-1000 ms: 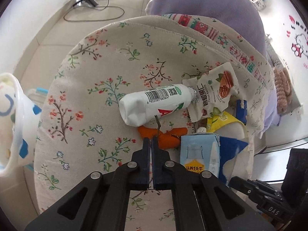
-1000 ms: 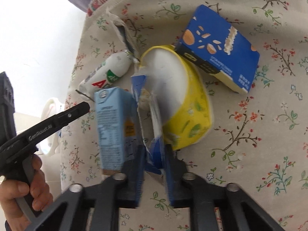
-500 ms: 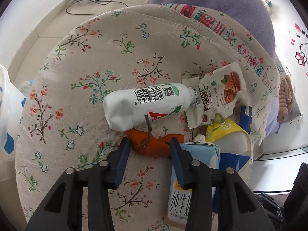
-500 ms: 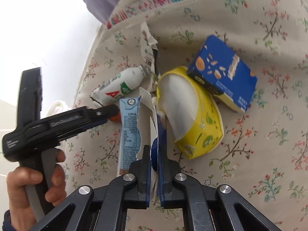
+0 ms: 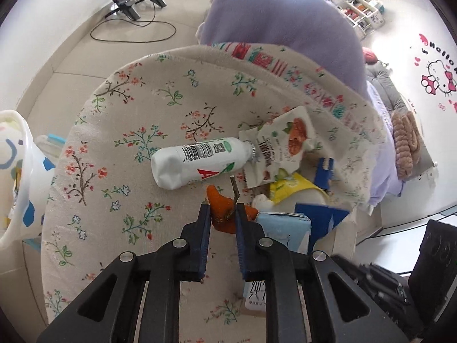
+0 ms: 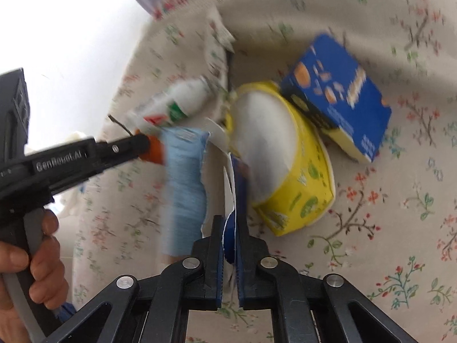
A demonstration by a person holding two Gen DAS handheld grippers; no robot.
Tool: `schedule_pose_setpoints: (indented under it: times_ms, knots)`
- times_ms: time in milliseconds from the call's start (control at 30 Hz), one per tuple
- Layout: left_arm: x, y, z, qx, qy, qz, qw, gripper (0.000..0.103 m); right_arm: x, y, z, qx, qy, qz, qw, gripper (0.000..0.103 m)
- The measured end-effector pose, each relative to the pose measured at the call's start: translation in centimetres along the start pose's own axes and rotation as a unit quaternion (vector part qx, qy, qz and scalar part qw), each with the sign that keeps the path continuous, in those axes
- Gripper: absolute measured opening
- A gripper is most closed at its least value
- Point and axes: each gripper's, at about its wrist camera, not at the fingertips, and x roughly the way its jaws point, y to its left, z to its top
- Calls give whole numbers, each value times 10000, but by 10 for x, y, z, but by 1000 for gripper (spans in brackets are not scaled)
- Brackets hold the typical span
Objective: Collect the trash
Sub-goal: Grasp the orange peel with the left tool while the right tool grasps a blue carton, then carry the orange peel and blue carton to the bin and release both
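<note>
The left gripper (image 5: 222, 219), its jaws just closing, pinches the orange peel scrap with a stem (image 5: 221, 207); the right gripper (image 6: 230, 241) clamps the torn blue-and-white carton flap (image 6: 238, 183), which may rip under lifting.

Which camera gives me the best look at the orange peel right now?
The left wrist view: the orange peel sits sharp and centred between the left gripper pads, stem visible. The right wrist view shows only a blurred orange sliver at that gripper's tip.

A cream tablecloth (image 5: 120, 171) carries red and green floral sprigs. On it lie a white bottle (image 5: 197, 163), an orange peel (image 5: 221, 208), a yellow cup (image 6: 297, 177) and a blue box (image 6: 340, 91).
</note>
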Motion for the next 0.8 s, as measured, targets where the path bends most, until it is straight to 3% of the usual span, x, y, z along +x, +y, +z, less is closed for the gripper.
schedule_pose_setpoints:
  times_ms: [233, 367, 667, 800]
  knots:
    - [-49, 31, 7, -208, -353, -30, 9992, 18, -41, 7, 9, -174, -705, 39, 9973, 3]
    - [-73, 59, 13, -457, -474, 234, 9976, 18, -49, 12, 11, -239, -964, 103, 9950, 3]
    - [-136, 145, 16, -1211, -847, 364, 9884, 18, -37, 48, 10, -547, -1088, 505, 9913, 3]
    - [-160, 185, 18, -1488, -1031, 721, 9808, 18, -29, 60, 19, -505, -1115, 749, 9896, 3]
